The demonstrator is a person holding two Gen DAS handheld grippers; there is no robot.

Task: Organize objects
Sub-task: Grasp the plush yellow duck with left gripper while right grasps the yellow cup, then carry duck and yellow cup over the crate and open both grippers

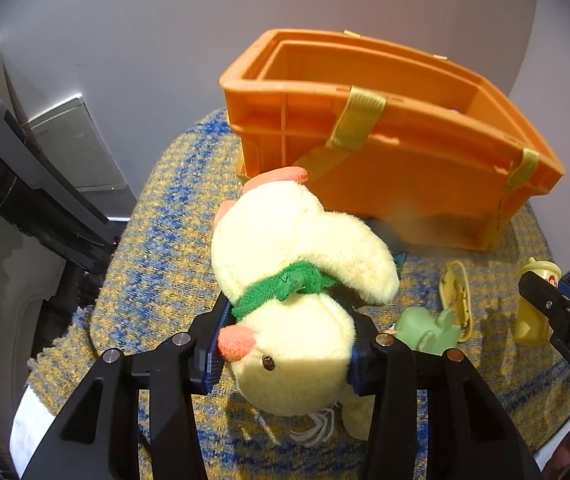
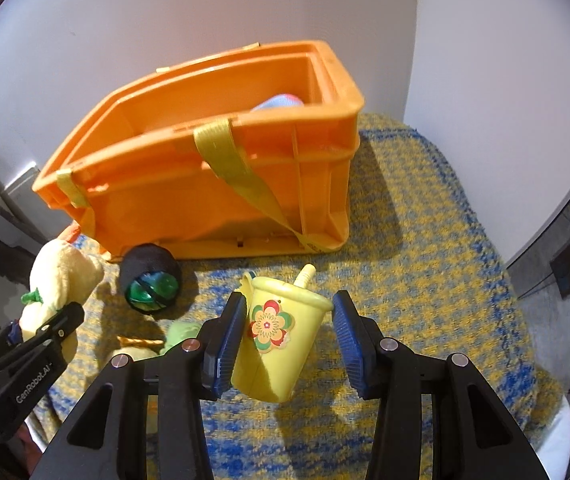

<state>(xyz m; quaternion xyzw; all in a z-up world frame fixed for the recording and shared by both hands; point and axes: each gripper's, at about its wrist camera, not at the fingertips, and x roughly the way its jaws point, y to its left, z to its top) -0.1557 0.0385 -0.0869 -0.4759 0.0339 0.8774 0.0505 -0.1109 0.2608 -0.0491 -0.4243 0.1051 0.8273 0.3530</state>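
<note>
A yellow plush duck (image 1: pixel 285 264) with a green scarf hangs upside down, and my left gripper (image 1: pixel 285 360) is shut on its head. In the right wrist view that duck (image 2: pixel 61 276) and the left gripper (image 2: pixel 45 332) sit at the lower left. My right gripper (image 2: pixel 285 344) is shut on a tilted yellow straw cup (image 2: pixel 281 336) with a flower sticker; its left pad presses the cup's side. The cup (image 1: pixel 533 304) and the right gripper (image 1: pixel 557 312) show at the left wrist view's right edge. An orange crate (image 1: pixel 405 184) (image 2: pixel 189 200) with yellow straps stands behind, against the wall.
On the yellow-and-blue blanket (image 2: pixel 425 280) lie a dark ball with a green window (image 2: pixel 151 278), a green soft toy (image 1: pixel 429 330) and a yellow clip-like item (image 1: pixel 457 300). A pale blue-and-pink thing (image 2: pixel 281 102) lies in the crate. Dark equipment (image 1: pixel 25 184) stands to the left.
</note>
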